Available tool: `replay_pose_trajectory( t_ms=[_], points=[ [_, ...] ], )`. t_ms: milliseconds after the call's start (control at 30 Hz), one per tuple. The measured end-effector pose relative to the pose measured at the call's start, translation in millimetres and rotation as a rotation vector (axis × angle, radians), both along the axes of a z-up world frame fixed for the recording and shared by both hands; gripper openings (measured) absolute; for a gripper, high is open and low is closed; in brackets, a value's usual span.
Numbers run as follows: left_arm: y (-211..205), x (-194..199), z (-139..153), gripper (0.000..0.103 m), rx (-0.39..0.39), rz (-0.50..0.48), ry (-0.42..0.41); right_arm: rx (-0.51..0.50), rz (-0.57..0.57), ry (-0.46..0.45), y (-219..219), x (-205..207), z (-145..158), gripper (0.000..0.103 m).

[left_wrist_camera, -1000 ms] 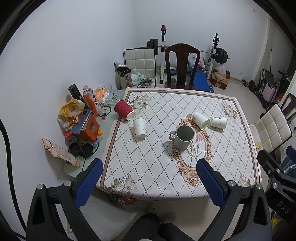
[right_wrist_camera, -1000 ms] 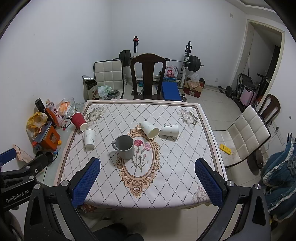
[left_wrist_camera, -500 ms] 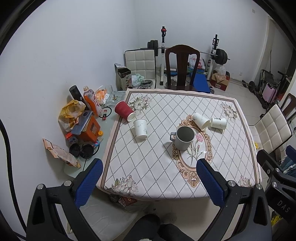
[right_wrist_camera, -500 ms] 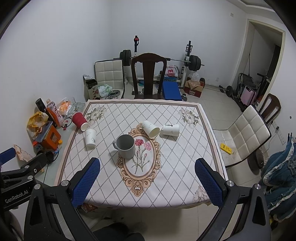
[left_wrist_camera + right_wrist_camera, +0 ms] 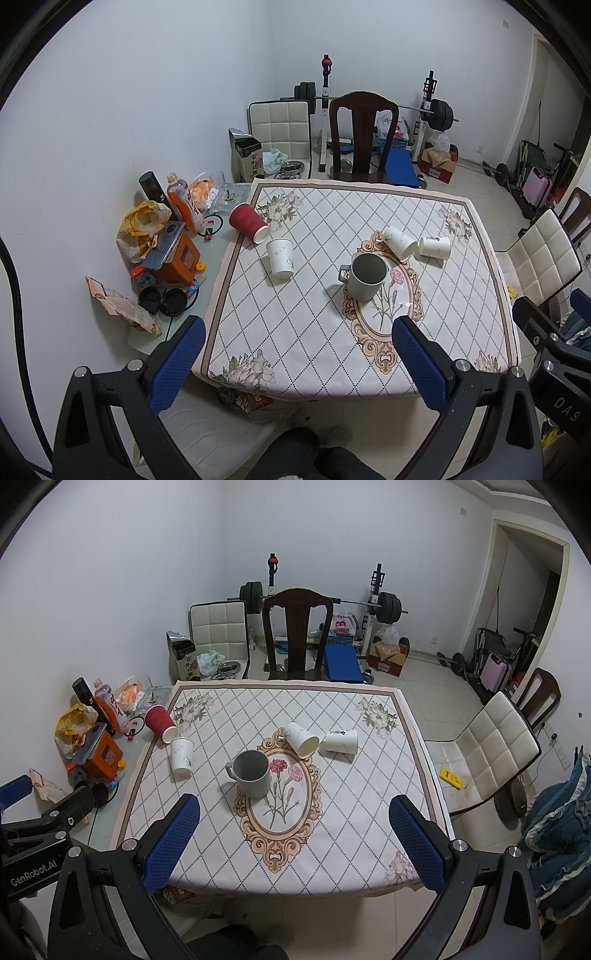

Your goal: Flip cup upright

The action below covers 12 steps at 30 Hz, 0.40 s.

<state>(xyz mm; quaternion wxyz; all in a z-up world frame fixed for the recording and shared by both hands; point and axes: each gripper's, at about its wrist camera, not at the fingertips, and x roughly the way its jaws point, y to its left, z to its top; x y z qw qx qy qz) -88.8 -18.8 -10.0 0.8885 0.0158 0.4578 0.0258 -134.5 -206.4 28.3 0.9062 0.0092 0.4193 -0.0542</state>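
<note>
Several cups sit on the patterned tablecloth (image 5: 332,229). A red paper cup (image 5: 248,222) (image 5: 160,720) lies on its side at the far left edge. A white paper cup (image 5: 280,257) (image 5: 181,754) lies tipped next to it. Two more white paper cups (image 5: 399,238) (image 5: 435,246) lie on their sides right of centre, also in the right wrist view (image 5: 303,739) (image 5: 342,741). A grey mug (image 5: 364,277) (image 5: 253,773) stands upright in the middle. My left gripper (image 5: 295,350) and right gripper (image 5: 295,830) are open and empty, held above the table's near edge.
A side surface left of the table holds bottles (image 5: 184,203), a yellow bag (image 5: 142,229), an orange box (image 5: 181,262) and lids. A dark wooden chair (image 5: 364,136) stands at the far side, a white padded chair (image 5: 491,746) on the right. A weight rack (image 5: 376,605) stands behind.
Both grippers have drifted slightly; the table sits a touch lower and nearer in the views. No cup has moved.
</note>
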Motion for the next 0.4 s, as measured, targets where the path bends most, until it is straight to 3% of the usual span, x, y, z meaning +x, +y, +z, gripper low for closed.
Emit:
replay_pose_trajectory(
  t_ms=[400],
  points=[
    [-1.9,3.1,7.5,0.103,0.0,0.001,-0.007,0.0,0.002,-0.001,1.3,-0.1,0.2,0.103]
  ],
)
